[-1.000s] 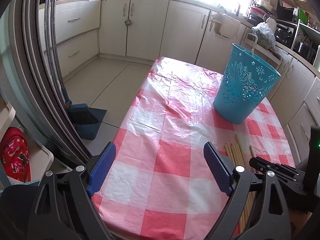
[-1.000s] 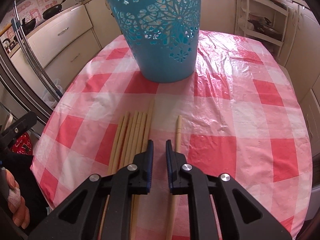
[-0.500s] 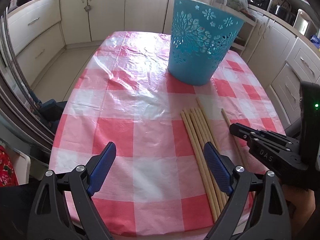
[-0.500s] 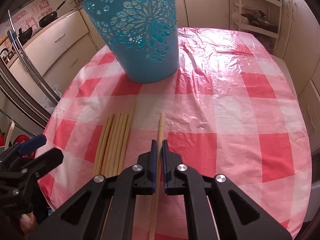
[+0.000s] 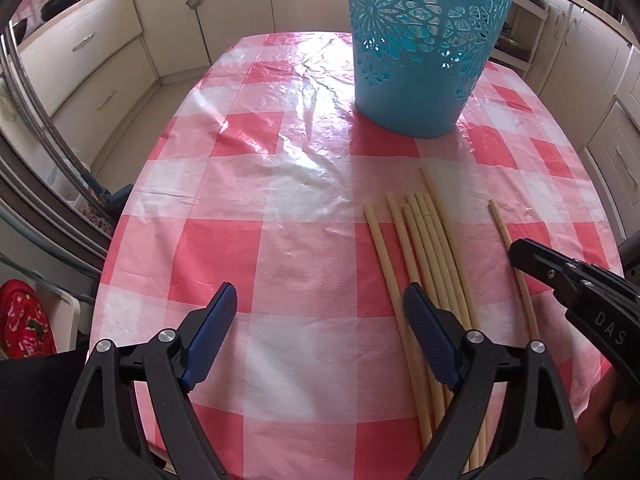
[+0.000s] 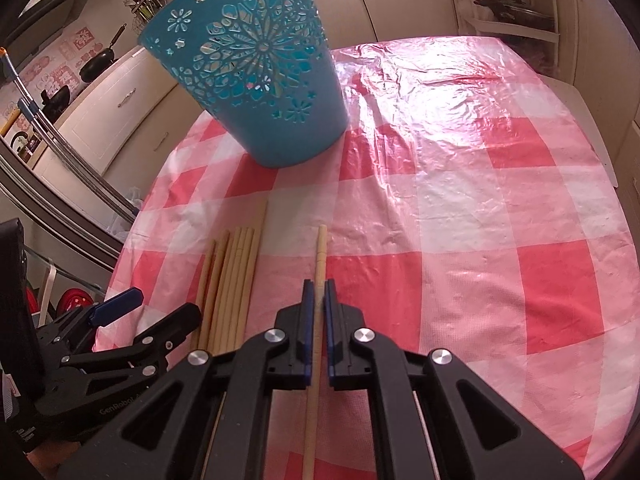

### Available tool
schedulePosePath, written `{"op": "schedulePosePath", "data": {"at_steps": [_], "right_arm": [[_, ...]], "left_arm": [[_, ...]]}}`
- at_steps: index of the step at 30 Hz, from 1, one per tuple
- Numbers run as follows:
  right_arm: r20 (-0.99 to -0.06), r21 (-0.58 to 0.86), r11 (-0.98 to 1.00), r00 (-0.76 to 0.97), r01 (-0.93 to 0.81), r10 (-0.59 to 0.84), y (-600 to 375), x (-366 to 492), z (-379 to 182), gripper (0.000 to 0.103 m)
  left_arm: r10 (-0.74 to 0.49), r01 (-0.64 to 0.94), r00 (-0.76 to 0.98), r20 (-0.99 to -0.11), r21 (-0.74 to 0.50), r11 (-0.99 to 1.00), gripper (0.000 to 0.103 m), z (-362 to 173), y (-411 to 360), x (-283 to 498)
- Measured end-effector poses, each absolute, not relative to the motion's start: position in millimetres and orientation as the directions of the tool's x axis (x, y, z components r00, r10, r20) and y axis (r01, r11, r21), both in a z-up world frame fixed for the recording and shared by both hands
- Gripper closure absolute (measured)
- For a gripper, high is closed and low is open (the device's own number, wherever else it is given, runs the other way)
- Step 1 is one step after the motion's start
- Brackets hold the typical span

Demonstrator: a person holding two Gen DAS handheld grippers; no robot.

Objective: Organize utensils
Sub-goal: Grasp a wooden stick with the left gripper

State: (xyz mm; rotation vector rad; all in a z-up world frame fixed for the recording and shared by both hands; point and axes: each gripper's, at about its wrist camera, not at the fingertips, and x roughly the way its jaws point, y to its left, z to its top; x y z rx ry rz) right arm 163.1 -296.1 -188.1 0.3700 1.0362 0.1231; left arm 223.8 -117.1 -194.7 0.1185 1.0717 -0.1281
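Now the right gripper point(image 6: 319, 300) is clenched on the single chopstick point(image 6: 321, 252), lengthwise between its fingers. Its tip points toward the blue basket point(image 6: 256, 80). The left gripper point(image 5: 320, 316) is released, beside the bundle point(image 5: 424, 248).

I count seven chopsticks in the bundle point(image 5: 430, 248) and one lone chopstick point(image 5: 516, 264) off to its right: eight in all. One blue basket point(image 5: 424, 44). Two grippers: left gripper point(image 5: 320, 320), right gripper point(image 6: 316, 304). One checked cloth point(image 5: 280, 200).
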Motion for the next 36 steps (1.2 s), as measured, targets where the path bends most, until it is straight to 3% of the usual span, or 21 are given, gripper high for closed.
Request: {"op": "schedulePosePath", "data": {"at_steps": [4,7,12,13,21,36], "right_arm": [[-0.820,0.339,0.938,0.509,0.064,0.262,-294.5,163.1,-187.1,0.097],[-0.825,0.310,0.950,0.510,0.049,0.243,-290.1,163.7,-186.3,0.097],[-0.827,0.270,0.962,0.519,0.029,0.216,-283.7,164.9,-186.4,0.097],[-0.825,0.275,0.961,0.521,0.029,0.220,-283.9,165.0,-186.7,0.097],[-0.817,0.295,0.955,0.528,0.039,0.231,-284.0,169.8,-188.2,0.097],[-0.832,0.189,0.982,0.536,0.031,0.143,-274.8,177.2,-186.1,0.097]], "left_arm": [[-0.046,0.168,0.461,-0.886,0.037,0.985,0.027,-198.1,-119.8,227.5],[-0.076,0.207,0.460,-0.885,0.023,0.978,0.042,-196.3,-126.3,229.7],[-0.186,0.364,0.448,-0.874,-0.012,0.931,0.090,-192.9,-140.3,232.6],[-0.216,0.392,0.437,-0.873,-0.032,0.919,0.094,-192.7,-140.9,234.3],[-0.281,0.553,0.371,-0.885,-0.033,0.833,0.098,-193.0,-138.6,246.1],[-0.182,0.494,0.441,-0.879,0.068,0.867,0.090,-193.6,-148.9,254.3]]}}
